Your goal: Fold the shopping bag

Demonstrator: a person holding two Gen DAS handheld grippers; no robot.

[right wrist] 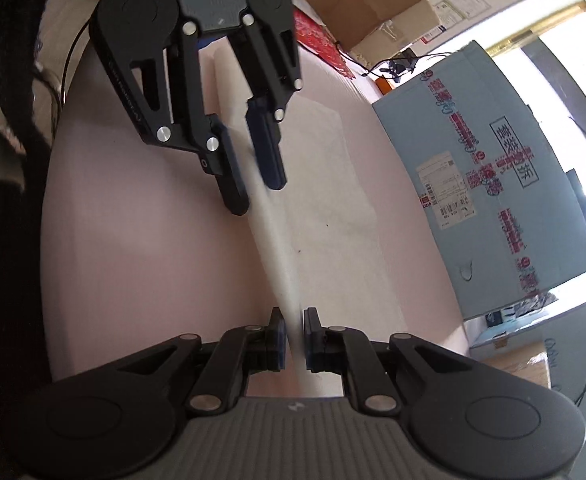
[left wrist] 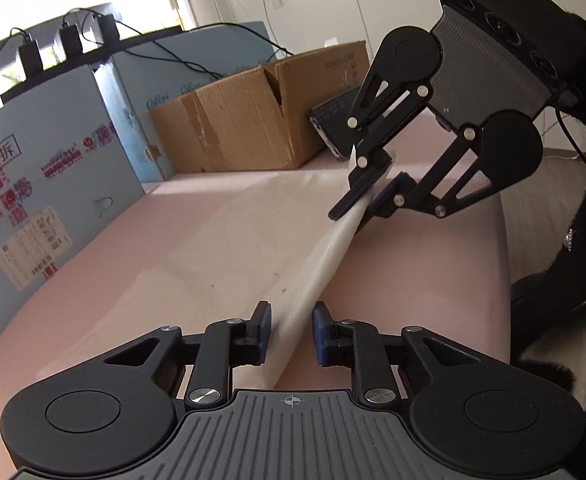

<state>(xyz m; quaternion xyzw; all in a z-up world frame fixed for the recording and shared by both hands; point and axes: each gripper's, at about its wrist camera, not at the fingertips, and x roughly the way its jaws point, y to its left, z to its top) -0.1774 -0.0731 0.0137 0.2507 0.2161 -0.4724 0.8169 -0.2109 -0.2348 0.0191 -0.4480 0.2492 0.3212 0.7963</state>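
1. The shopping bag (left wrist: pixel 197 240), a thin white one, lies mostly flat on the pink table (left wrist: pixel 413 280). One long edge of it is raised off the table into a taut ridge between the 2 grippers.
2. The left gripper (left wrist: pixel 291 334) sits at the near end of that raised edge. Its jaws look narrowed around the fabric, with small gaps visible beside the pads, so the grip seems light rather than tight.
3. The right gripper (left wrist: pixel 363 200) is at the far end of the edge, toward the brown cardboard box (left wrist: pixel 253 116). Its jaws are nearly closed and pinch the fabric.
4. The right wrist view agrees: the white strip runs from the right gripper's jaws to the left gripper (right wrist: pixel 253 168).
5. Progress, as I judge it: the fold is only beginning. The edge is lifted but not yet carried across the bag.
6. Left to do: lay this edge over, flatten it, then repeat until the bag is compact.
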